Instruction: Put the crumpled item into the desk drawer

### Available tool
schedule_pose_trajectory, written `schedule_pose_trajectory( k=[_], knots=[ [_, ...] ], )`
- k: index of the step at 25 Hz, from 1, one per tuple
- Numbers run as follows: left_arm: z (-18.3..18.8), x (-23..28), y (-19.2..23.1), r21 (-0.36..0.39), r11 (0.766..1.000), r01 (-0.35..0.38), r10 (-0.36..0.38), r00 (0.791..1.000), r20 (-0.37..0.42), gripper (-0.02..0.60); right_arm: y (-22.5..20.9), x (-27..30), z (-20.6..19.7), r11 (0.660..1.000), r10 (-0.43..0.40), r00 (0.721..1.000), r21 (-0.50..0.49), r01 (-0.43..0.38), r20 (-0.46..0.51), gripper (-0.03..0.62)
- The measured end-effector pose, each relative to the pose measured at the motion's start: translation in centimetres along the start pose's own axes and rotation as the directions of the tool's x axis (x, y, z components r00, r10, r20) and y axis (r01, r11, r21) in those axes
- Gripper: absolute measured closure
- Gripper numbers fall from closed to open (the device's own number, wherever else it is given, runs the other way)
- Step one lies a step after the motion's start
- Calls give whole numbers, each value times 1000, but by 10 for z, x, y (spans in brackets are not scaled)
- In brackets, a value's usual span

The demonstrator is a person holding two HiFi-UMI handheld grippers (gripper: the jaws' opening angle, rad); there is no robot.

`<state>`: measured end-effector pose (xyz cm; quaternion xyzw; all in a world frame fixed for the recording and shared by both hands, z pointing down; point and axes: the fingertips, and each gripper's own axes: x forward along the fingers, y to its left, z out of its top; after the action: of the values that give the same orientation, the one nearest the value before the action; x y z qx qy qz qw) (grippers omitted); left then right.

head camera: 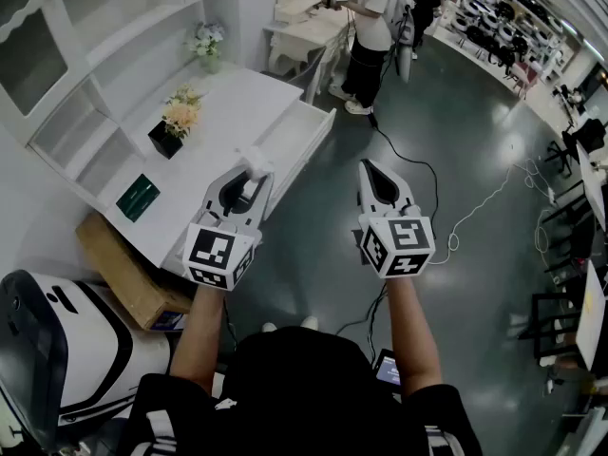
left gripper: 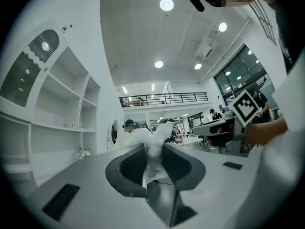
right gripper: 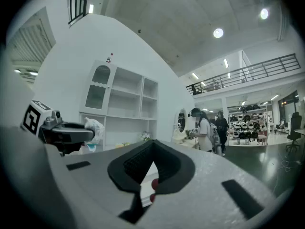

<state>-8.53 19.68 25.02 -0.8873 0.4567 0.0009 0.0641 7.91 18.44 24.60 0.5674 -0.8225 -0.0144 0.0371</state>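
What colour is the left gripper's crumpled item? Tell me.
The crumpled item is white; left gripper view.

The white worktop stands along the wall beneath white shelving, and its drawer is pulled open on the front side, out over the floor. On the worktop, a black pot of peach flowers stands near the wall. A small vase of pale flowers stands farther back, and a flat dark green item lies toward the near end. The dark, glossy floor carries a cardboard box just beside the worktop's near end, a black cable and a white cable.
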Motion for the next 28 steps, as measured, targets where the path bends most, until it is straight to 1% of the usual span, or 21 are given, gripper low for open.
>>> schedule_pose_trajectory(
  k=[6, 15, 22, 28],
  knots=[
    [-3, 3, -5, -6, 1000, -4, 4, 1000, -12, 495, -4, -2, -1, 1000, 11, 1000, 17, -11, 4, 597],
    [-7, 4, -13, -3, 999, -32, 32, 999, -28, 495, -3, -2, -11, 997, 73, 997, 22, -72, -11, 597],
    [-18, 6, -26, -3, 998, -62, 62, 997, -41, 495, -8, 0, -31, 993, 121, 992, 22, -120, -31, 597],
    [-20, 11, -38, 0, 997, -77, 77, 996, -37, 495, -15, -5, -37, 990, 143, 989, 11, -143, -28, 597]
  ],
)
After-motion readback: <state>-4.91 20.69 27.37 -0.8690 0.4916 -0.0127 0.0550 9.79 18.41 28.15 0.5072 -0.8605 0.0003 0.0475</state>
